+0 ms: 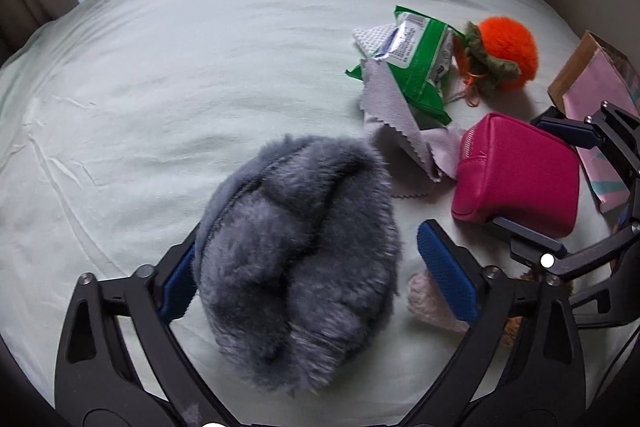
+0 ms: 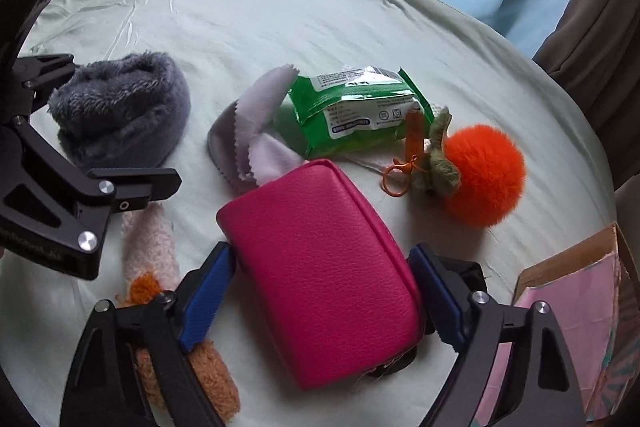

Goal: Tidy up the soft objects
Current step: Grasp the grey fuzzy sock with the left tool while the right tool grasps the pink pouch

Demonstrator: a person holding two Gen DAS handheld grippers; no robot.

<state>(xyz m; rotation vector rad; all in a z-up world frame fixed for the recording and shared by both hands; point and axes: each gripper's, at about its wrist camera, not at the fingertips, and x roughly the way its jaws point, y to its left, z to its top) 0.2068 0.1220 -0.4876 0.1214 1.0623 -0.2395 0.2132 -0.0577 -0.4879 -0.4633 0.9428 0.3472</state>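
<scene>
With jaws wide, the left gripper point(image 1: 316, 271) straddles the grey furry plush bundle point(image 1: 298, 259) and the right gripper point(image 2: 322, 301) brackets the magenta leather zip pouch point(image 2: 324, 267), pads apparently not yet pressing, seemingly poised to grasp both.

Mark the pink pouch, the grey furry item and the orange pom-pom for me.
pink pouch point(image 2: 320, 267): right wrist view, middle of its top face.
grey furry item point(image 1: 296, 247): left wrist view, centre of the fur.
orange pom-pom point(image 2: 484, 175): right wrist view, centre of the fluffy ball.
</scene>
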